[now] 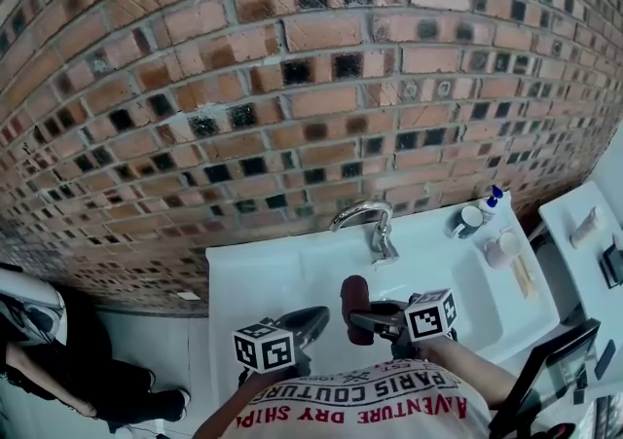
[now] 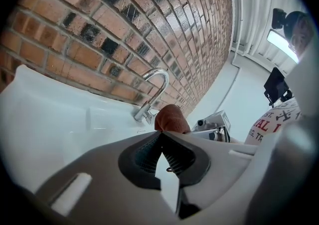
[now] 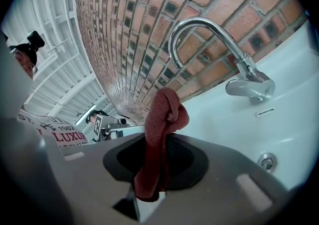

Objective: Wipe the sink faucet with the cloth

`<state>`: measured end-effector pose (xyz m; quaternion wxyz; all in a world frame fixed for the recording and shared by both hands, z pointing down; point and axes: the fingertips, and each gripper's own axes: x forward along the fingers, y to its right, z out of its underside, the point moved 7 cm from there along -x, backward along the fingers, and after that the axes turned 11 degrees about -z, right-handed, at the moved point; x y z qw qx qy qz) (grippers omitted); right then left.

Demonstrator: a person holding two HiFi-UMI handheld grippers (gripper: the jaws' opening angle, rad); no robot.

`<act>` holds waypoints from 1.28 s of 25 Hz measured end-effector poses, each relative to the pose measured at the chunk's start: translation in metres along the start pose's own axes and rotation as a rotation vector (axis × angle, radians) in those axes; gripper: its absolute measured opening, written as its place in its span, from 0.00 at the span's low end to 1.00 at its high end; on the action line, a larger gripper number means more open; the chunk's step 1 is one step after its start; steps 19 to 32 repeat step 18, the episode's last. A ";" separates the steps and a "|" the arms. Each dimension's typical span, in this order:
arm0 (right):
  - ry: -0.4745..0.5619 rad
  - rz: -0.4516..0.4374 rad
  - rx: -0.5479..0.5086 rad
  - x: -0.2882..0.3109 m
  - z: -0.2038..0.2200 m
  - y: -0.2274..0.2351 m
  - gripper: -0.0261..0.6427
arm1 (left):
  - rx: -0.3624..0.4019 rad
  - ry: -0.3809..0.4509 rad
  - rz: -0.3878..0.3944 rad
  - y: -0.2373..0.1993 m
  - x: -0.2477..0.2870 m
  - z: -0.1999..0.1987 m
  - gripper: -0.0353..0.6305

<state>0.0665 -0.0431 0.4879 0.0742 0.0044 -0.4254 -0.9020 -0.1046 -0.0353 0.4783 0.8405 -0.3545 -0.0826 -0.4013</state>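
A curved chrome faucet [image 1: 365, 221] stands at the back of the white sink [image 1: 253, 281], against the brick wall. My right gripper [image 1: 378, 315] is shut on a dark red cloth [image 1: 356, 309], holding it over the basin just in front of the faucet. In the right gripper view the cloth [image 3: 162, 129] sticks up bunched from the jaws, below and left of the faucet [image 3: 209, 39], apart from it. My left gripper [image 1: 316, 318] sits to the left of the cloth, shut with nothing in it. From the left gripper view the faucet [image 2: 154, 89] and the cloth [image 2: 171, 118] lie ahead.
Bottles [image 1: 477, 216] and a pale container [image 1: 501, 248] stand on the sink's right ledge. A white side table [image 1: 584, 262] is at the far right. The drain [image 3: 267, 160] lies under the faucet's lever [image 3: 249, 88]. Dark objects [image 1: 58, 349] rest on the floor at left.
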 end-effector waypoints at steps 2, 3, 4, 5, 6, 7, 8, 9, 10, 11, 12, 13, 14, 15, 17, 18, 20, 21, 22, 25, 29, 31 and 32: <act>-0.007 0.000 0.001 0.001 0.002 0.001 0.17 | 0.000 0.000 0.003 0.000 0.000 0.000 0.06; -0.009 0.002 0.002 0.001 0.003 0.003 0.17 | -0.002 -0.001 0.003 -0.001 0.000 0.000 0.06; -0.009 0.006 0.004 0.001 0.003 0.004 0.17 | -0.004 -0.001 0.004 -0.002 0.001 0.000 0.06; -0.007 0.010 0.006 0.001 0.003 0.006 0.17 | -0.006 -0.002 0.004 -0.003 0.001 0.000 0.06; -0.008 0.012 0.008 0.001 0.003 0.008 0.17 | -0.009 -0.003 0.004 -0.004 0.002 0.000 0.06; -0.011 0.012 0.010 0.001 0.003 0.009 0.17 | -0.012 -0.003 0.003 -0.005 0.002 0.001 0.06; -0.012 0.011 0.012 0.001 0.003 0.011 0.17 | -0.015 -0.004 0.001 -0.006 0.002 0.001 0.06; -0.012 0.011 0.014 0.002 0.003 0.012 0.17 | -0.018 -0.004 0.000 -0.008 0.003 0.002 0.06; -0.011 0.010 0.016 0.003 0.002 0.013 0.17 | -0.020 -0.005 -0.001 -0.009 0.003 0.002 0.06; -0.009 0.009 0.018 0.005 0.002 0.014 0.17 | -0.022 -0.006 -0.001 -0.010 0.003 0.002 0.06; -0.008 0.008 0.021 0.006 0.002 0.014 0.17 | -0.023 -0.008 -0.001 -0.011 0.003 0.002 0.06; -0.006 0.007 0.023 0.007 0.001 0.013 0.17 | -0.024 -0.008 -0.001 -0.012 0.004 0.002 0.06; -0.006 0.007 0.025 0.008 0.001 0.014 0.17 | -0.026 -0.008 -0.001 -0.012 0.004 0.002 0.06; -0.007 0.006 0.028 0.008 0.001 0.015 0.17 | -0.027 -0.008 -0.001 -0.013 0.004 0.002 0.06; -0.009 0.004 0.031 0.009 0.001 0.018 0.17 | -0.028 -0.008 0.000 -0.014 0.005 0.000 0.06; -0.011 0.003 0.032 0.009 0.001 0.019 0.17 | -0.028 -0.008 0.000 -0.015 0.006 -0.001 0.06; -0.011 0.003 0.032 0.009 0.001 0.019 0.17 | -0.028 -0.008 0.000 -0.015 0.006 -0.001 0.06; -0.011 0.003 0.032 0.009 0.001 0.019 0.17 | -0.028 -0.008 0.000 -0.015 0.006 -0.001 0.06; -0.011 0.003 0.032 0.009 0.001 0.019 0.17 | -0.028 -0.008 0.000 -0.015 0.006 -0.001 0.06; -0.011 0.003 0.032 0.009 0.001 0.019 0.17 | -0.028 -0.008 0.000 -0.015 0.006 -0.001 0.06; -0.011 0.003 0.032 0.009 0.001 0.019 0.17 | -0.028 -0.008 0.000 -0.015 0.006 -0.001 0.06; -0.011 0.003 0.032 0.009 0.001 0.019 0.17 | -0.028 -0.008 0.000 -0.015 0.006 -0.001 0.06; -0.011 0.003 0.032 0.009 0.001 0.019 0.17 | -0.028 -0.008 0.000 -0.015 0.006 -0.001 0.06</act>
